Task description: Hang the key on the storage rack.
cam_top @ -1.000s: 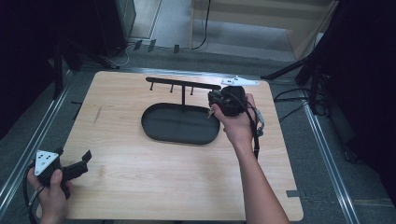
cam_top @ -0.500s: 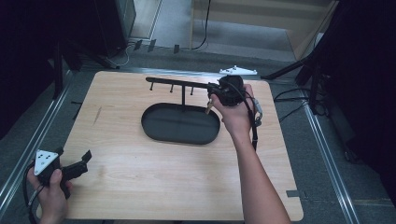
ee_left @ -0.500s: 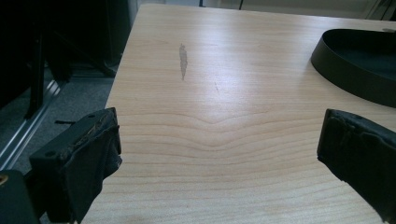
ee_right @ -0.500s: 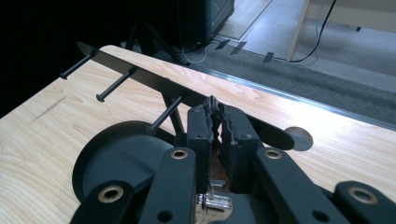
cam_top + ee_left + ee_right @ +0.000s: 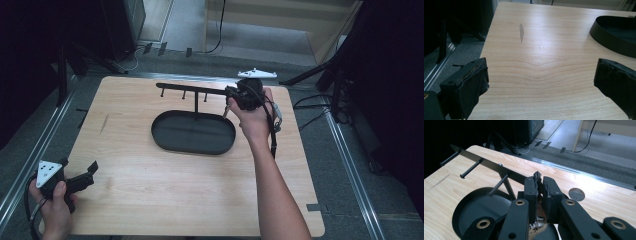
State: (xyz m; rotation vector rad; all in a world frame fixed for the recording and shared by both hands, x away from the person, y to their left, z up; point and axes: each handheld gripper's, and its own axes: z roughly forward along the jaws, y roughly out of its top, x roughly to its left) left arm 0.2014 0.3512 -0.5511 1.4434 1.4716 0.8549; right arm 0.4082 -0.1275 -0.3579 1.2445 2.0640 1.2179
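A black rack [image 5: 192, 90] with a level bar and several pegs stands in a black oval tray [image 5: 190, 132]. My right gripper [image 5: 230, 95] sits at the bar's right end, above the tray's right side. In the right gripper view the jaws [image 5: 538, 178] are shut on a small thin brown thing with a silvery metal piece [image 5: 537, 221]. That piece dangles below the gripper [image 5: 227, 109]. The bar [image 5: 486, 163] and a peg [image 5: 499, 185] lie just left of the tips. My left gripper [image 5: 78, 165] rests open at the table's front left corner, with bare wood between its jaws [image 5: 541, 72].
The wooden table [image 5: 150, 200] ends in metal rails left and right, with dark floor and cables behind. A round grey disc [image 5: 576, 194] is set in the tabletop beyond the right gripper. The tray's rim [image 5: 616, 32] lies far right of the left gripper.
The right hand has carried its gripper a little farther back toward the bar's right end and tilted it, so its grey plate now shows. The left hand has kept still.
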